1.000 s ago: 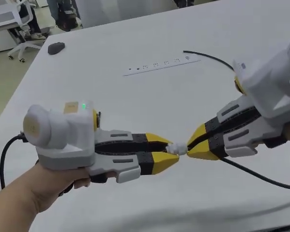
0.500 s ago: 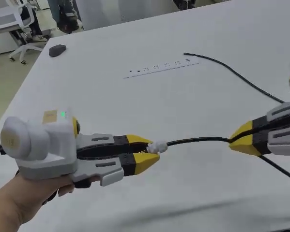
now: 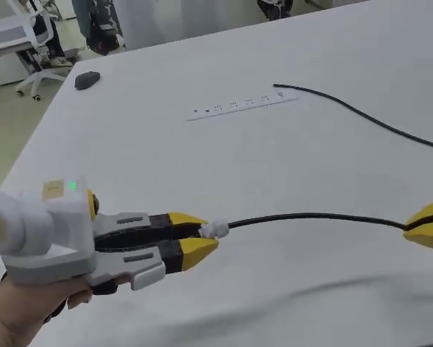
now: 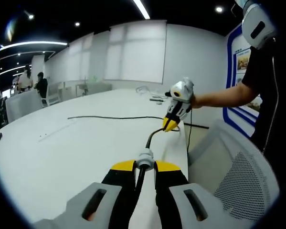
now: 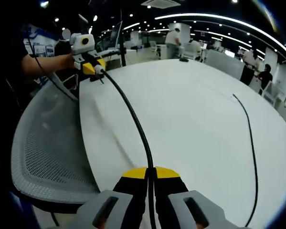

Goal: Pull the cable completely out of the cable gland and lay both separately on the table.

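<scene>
- Left gripper (image 3: 207, 233), jaws closed tight on the white cable gland (image 3: 215, 229) at its tips.
- Right gripper (image 5: 150, 172), jaws pinched on the black cable (image 3: 310, 215), which spans from the gland across the table (image 3: 223, 163).

— Where are your claws?
— My left claw (image 3: 210, 233) is low at the left, over the counter (image 3: 202, 166), with the gland (image 4: 145, 159) between its jaws. My right claw (image 3: 411, 225) is at the far right, well apart, clamped on the cable (image 3: 310, 216).
— What's between them?
— The cable runs from the gland across to my right claw.
— And behind?
— A strip (image 3: 241, 105) lies farther back on the counter. A second cable (image 3: 361, 116) starts just beside the strip's right end and trails off to the right. A mouse (image 3: 87, 79) lies back left, near the edge.
</scene>
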